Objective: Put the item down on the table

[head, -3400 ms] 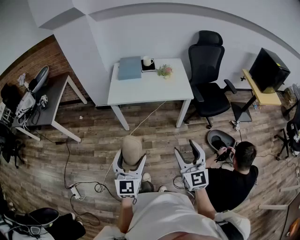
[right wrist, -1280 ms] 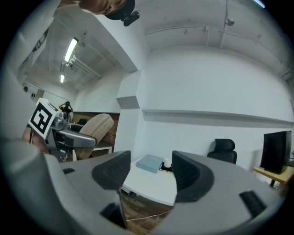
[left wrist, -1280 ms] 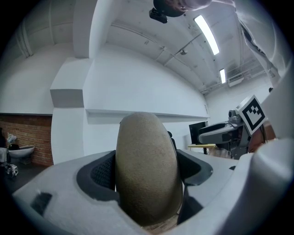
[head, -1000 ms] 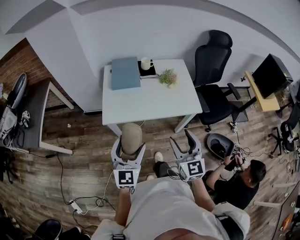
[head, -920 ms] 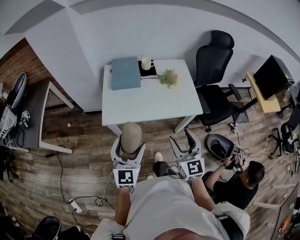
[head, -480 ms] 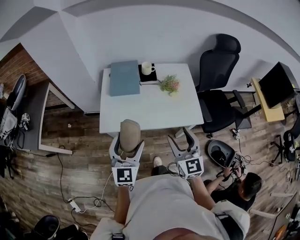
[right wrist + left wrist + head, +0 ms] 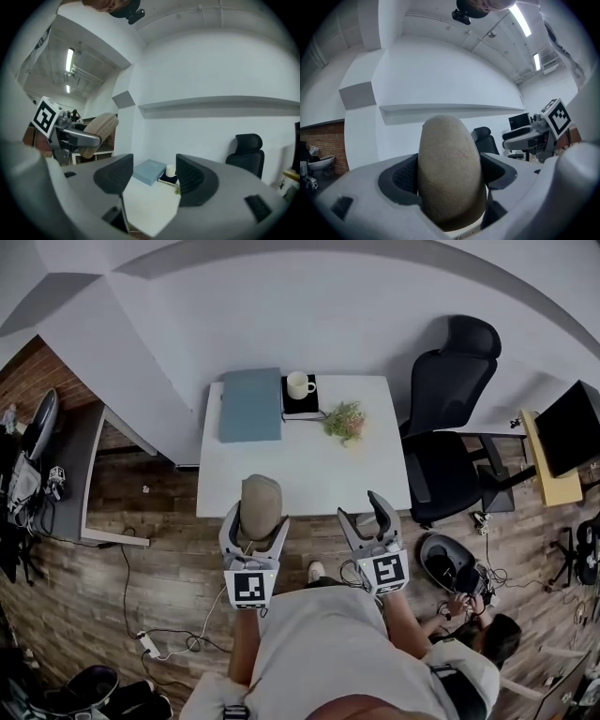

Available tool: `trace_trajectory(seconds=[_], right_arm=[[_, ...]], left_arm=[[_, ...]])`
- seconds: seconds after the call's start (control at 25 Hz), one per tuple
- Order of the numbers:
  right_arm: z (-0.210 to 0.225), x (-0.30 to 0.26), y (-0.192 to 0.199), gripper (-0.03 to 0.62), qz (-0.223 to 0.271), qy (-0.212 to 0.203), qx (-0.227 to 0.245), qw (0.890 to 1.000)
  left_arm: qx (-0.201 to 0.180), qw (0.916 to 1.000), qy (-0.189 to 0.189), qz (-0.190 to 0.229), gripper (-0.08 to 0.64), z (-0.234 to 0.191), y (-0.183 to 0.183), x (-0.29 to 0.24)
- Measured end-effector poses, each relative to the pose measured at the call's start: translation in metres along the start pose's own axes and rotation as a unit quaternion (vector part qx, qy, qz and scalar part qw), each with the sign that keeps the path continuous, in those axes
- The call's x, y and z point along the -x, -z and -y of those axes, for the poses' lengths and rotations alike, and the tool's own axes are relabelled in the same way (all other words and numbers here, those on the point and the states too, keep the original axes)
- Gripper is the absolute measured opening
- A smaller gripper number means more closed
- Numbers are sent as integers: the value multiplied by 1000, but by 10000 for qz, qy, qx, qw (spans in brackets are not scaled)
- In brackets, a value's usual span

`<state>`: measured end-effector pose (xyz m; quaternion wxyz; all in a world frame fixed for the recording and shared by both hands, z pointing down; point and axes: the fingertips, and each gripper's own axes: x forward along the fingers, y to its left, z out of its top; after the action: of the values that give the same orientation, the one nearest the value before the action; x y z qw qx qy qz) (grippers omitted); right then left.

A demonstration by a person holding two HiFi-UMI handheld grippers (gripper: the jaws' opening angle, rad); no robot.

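A tan, egg-shaped rough item (image 7: 260,505) stands upright between the jaws of my left gripper (image 7: 255,517), which is shut on it; in the left gripper view the item (image 7: 451,171) fills the gap between both pads. The item hangs just over the near edge of the white table (image 7: 302,470). My right gripper (image 7: 367,517) is open and holds nothing, at the table's near edge; in the right gripper view my right gripper (image 7: 152,180) points over the tabletop (image 7: 150,206).
On the far half of the table lie a blue-grey book (image 7: 250,404), a white mug (image 7: 299,385) on a dark notebook, and a small plant (image 7: 345,420). A black office chair (image 7: 457,418) stands to the right, a grey desk (image 7: 66,465) to the left. A person sits on the floor (image 7: 487,638).
Both grippers have travelled forward to the white table, the left still carrying the tan item. The table now lies right under the fingertips.
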<state>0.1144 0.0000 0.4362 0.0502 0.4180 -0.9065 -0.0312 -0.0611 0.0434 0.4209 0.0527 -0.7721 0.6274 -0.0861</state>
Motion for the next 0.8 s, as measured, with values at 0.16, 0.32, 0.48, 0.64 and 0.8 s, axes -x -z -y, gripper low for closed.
trace_trajectory(seconds=[0.16,0.32,0.48,0.64,0.8], right_arm=[[15,-16,4,272,-109,-41,-98,9999],[26,-28,-1,273,-52,-41,-65,10000],[36,-43,-4,275,-14,-7,-52,10000],[41,-56,-2,275,-26,13,10,10000],[45,-75,-1,275,-85,59,50,9999]], left_arm=[[73,9999,-50,-69,399,0,0,-21],[65,9999,-72,-41,399,-4,-3,-39],[151,9998,-121,7,399,-12,-6,-55],[52,9999,-90,112,400,-22,-1,-69],[124,9998,-62,139,399,-36,4,-87]])
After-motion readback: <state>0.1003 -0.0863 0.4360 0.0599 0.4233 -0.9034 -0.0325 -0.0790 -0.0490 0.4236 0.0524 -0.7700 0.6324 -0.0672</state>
